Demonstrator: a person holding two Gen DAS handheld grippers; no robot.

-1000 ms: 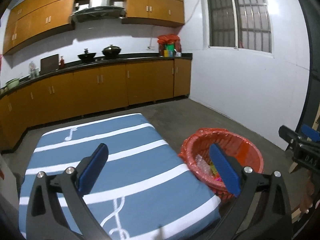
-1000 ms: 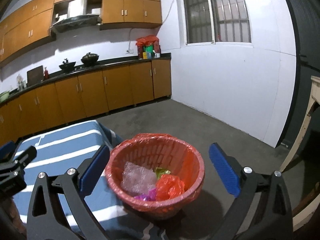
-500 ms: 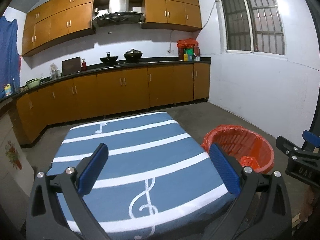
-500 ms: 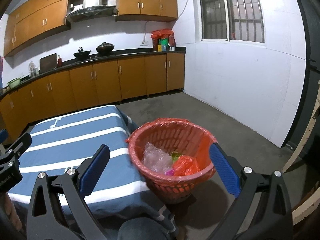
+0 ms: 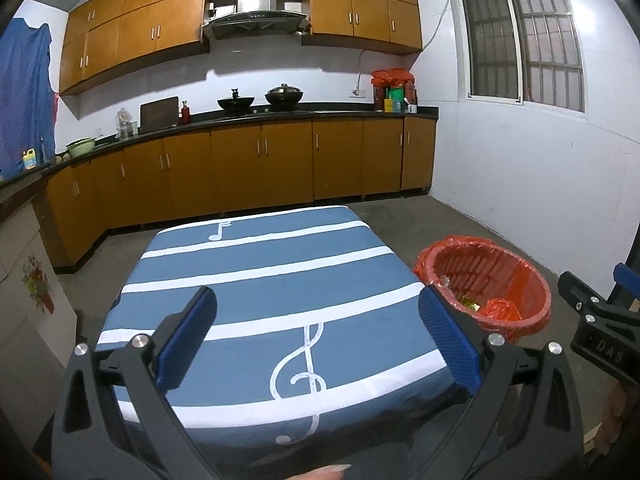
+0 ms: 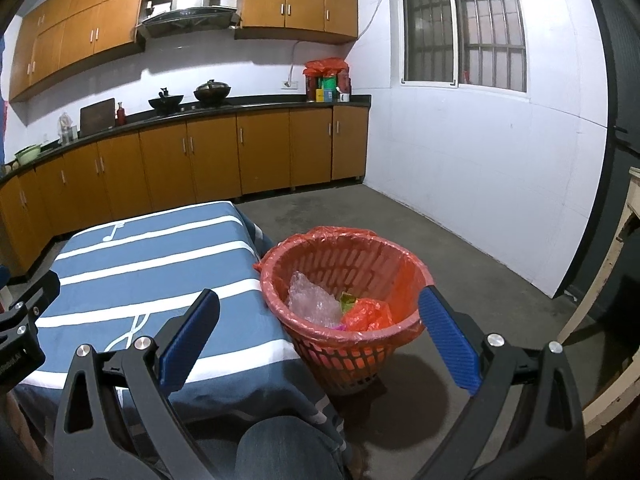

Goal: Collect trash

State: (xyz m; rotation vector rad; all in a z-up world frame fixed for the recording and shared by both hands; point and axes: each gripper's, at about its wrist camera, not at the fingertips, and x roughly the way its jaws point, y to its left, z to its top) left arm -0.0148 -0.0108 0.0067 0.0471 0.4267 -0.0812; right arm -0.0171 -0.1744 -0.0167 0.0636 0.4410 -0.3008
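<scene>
My left tongs [image 5: 316,336] hang wide open over the striped table [image 5: 256,256], holding nothing, the near edge low in frame. My right tongs [image 6: 318,334] are spread wide and empty too, framing the red basket [image 6: 344,344] at lower centre. It stands on the floor just beside the table's right edge, with plastic wrap [image 6: 310,300] and an orange bag [image 6: 366,314] inside. Bare floor [image 6: 460,264] runs right to the white wall.

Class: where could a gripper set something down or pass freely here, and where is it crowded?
The striped tablecloth is bare from its cabinet-side edge to the near edge. The floor between the red basket and the white wall is open. The basket itself holds trash, and it crowds the table's right edge.
</scene>
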